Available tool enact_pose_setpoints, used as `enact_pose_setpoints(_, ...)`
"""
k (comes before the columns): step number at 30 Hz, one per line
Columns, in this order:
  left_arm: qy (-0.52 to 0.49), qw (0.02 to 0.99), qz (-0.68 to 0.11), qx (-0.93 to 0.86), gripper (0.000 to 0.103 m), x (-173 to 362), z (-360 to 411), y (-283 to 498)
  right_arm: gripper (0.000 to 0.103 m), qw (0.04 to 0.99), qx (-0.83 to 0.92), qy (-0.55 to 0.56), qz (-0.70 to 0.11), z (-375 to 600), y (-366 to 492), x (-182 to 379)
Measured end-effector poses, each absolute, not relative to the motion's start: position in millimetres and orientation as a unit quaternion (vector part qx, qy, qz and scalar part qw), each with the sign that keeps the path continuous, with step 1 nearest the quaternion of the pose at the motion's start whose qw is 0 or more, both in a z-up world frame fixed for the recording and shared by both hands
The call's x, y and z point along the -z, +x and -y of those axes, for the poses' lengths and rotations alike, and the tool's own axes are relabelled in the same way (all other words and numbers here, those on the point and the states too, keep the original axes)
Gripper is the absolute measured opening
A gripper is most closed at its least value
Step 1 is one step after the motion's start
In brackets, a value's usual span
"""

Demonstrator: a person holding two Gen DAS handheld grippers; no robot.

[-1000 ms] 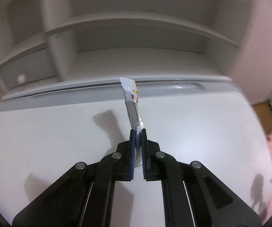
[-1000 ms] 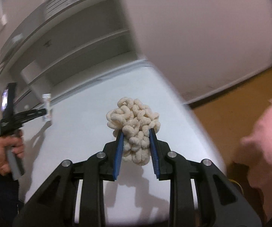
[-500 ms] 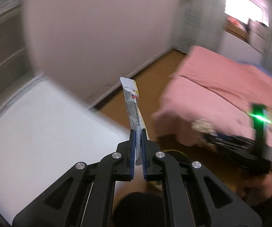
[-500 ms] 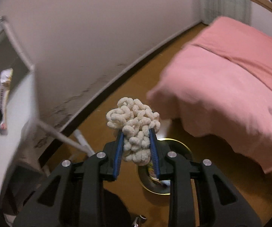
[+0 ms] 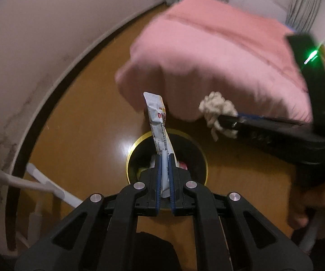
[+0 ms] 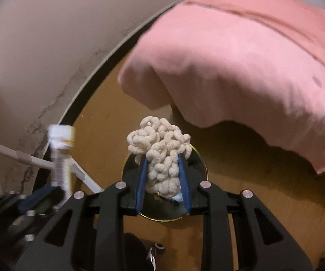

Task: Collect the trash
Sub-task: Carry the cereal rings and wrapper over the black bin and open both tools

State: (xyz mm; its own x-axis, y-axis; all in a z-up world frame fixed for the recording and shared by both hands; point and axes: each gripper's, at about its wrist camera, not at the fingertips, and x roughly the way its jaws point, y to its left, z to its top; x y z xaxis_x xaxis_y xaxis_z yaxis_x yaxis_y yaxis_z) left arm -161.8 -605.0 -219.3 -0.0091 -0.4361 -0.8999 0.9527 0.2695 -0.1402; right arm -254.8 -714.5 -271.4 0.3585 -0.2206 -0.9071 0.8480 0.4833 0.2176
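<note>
Now both wrist views look down at a brown wooden floor instead of the white desk top and shelves that filled them a second ago, so both loads have been carried from the desk to the bin.

In the left wrist view the left gripper (image 5: 165,169), low at the centre of the frame, is clamped tight on the lower end of a long, narrow silver-white sachet wrapper (image 5: 157,122), which stands up from the blue pads exactly as it did over the desk. Directly behind it sits a round, black waste bin with a gold rim (image 5: 132,151), and some rubbish already shows inside.

In the right wrist view the right gripper (image 6: 163,176) has its jaws partly closed around a cream-coloured clump of curly, puffed foam-like pieces (image 6: 160,149), its grip unchanged. The same bin (image 6: 204,164) lies just behind that clump at the centre of the frame. A pink quilt (image 6: 241,67) hangs over the upper right.

Each piece of trash appears to hang above the bin's mouth. What seems to remain is to open the jaws; the light wrapper may cling to a pad.
</note>
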Motion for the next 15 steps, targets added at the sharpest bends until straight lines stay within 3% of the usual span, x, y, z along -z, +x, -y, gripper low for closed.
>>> enact_pose_setpoints(6,0.296,0.627,-0.510,0.509,0.005,278,619,-156,0.027,0.714,0.349,0.383,-0.471,716,-259,312)
enact_pose_setpoints(15,0.301,0.618,-0.511,0.515,0.005,293,612,-143,0.027,0.700,0.351,0.408,-0.470,718,-267,324)
